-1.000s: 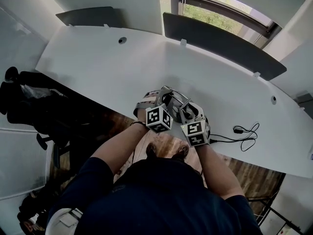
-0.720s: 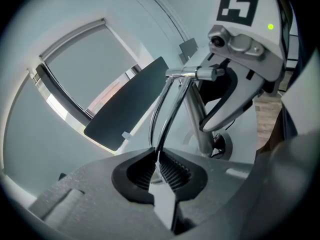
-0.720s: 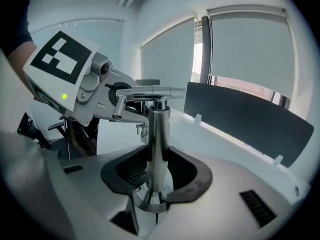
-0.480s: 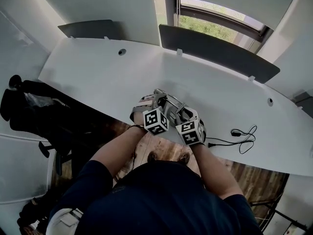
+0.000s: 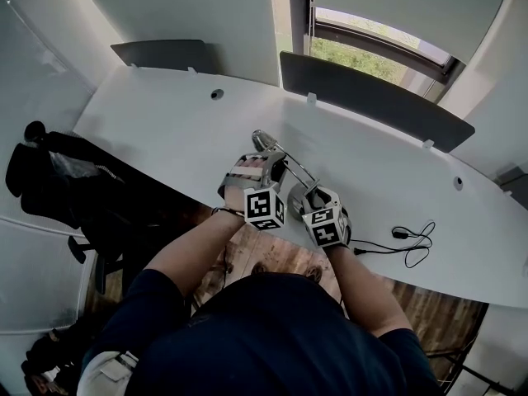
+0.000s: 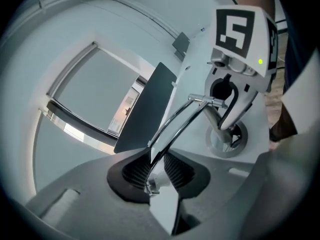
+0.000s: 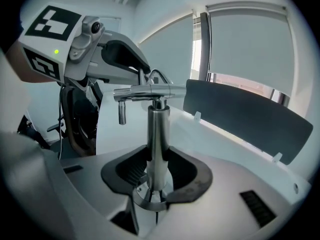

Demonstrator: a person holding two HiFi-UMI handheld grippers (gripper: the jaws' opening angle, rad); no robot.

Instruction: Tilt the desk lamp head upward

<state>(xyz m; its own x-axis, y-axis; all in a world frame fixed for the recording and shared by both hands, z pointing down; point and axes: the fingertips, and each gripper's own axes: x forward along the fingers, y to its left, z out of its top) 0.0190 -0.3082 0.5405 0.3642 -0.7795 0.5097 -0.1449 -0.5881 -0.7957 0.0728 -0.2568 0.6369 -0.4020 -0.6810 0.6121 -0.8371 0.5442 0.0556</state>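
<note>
A chrome desk lamp stands near the front edge of the white desk (image 5: 165,130). Its thin arm (image 6: 175,129) runs between the ribbed pads of my left gripper (image 6: 151,166), whose jaws are opening with a small gap on each side. In the head view the lamp's chrome end (image 5: 262,139) sticks out past the left gripper (image 5: 266,162). My right gripper (image 7: 156,171) is shut on the upright lamp post (image 7: 157,134), just above the round base (image 6: 227,136). The right gripper (image 5: 305,195) sits close beside the left one.
A black cable (image 5: 408,239) lies on the desk to the right. Dark partition panels (image 5: 371,97) line the desk's far edge, below a window. A black chair with a bag (image 5: 49,172) stands left of the desk. A round grommet hole (image 5: 216,94) is at the back.
The lamp's chrome end now shows beyond the left gripper toward the far side; before, it was hidden among the grippers. Both grippers stay together at the desk's front edge.
</note>
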